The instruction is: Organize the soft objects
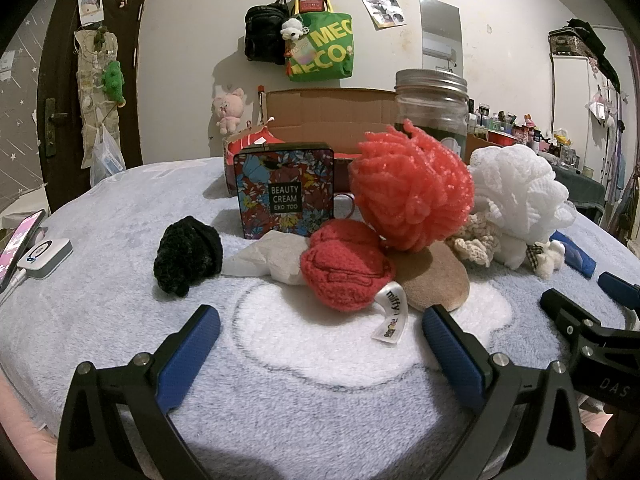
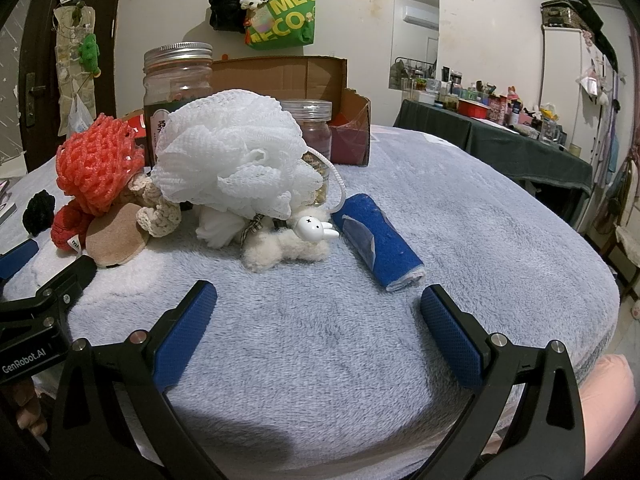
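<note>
Since both my left gripper and right gripper hover spread and empty, I should pinch the red knitted pouch, frame centre, mid-body.

A floral tin, glass jar and open cardboard box near the bed's far edge; phone at its left edge

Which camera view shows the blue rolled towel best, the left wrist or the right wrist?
The right wrist view. There the blue rolled towel lies whole and unobstructed on the blanket, just ahead of the open right gripper. In the left wrist view only a small part shows at the right, behind the white mesh sponge.
</note>
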A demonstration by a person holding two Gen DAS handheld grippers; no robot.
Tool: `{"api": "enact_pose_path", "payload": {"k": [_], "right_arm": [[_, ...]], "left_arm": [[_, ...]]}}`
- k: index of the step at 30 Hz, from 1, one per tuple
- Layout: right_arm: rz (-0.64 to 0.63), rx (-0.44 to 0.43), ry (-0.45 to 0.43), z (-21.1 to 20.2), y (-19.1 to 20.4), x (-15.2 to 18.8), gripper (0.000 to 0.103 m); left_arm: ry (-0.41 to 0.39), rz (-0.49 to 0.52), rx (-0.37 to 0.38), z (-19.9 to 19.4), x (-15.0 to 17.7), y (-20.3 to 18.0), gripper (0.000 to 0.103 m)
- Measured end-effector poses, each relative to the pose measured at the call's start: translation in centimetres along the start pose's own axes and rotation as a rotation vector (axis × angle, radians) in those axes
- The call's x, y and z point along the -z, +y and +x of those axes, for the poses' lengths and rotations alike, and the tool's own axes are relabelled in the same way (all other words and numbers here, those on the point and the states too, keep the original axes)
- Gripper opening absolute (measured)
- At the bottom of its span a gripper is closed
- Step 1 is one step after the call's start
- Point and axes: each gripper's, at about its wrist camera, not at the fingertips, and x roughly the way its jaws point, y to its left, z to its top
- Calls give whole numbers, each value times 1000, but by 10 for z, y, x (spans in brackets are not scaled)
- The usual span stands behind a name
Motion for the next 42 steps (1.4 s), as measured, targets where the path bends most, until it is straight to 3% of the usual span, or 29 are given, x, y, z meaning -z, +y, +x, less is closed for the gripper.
{"api": "enact_pose_path", "payload": {"k": [11, 20, 25, 31, 40, 42], "right_arm": [[-7, -21, 20, -3, -1, -6, 103], [-9, -75, -63, -25, -11, -40, 103], [-15, -182, -77, -22, -17, -70, 103], [-20, -312, -9, 6, -20, -97, 103], [-31, -476, 117, 43, -14, -108, 103], [-42, -493, 133, 47, -12, -106, 99]], "left_arm": [[-3, 24, 43, -10, -13, -2, 103], [-32, 32, 122, -25, -48, 2, 103], [-31, 53, 170, -21, -72, 1, 103], [-8, 102, 191, -10, -86, -6, 101], [72, 132, 225, 18, -94, -14, 90], [89, 137, 232, 23, -93, -15, 87]]}}
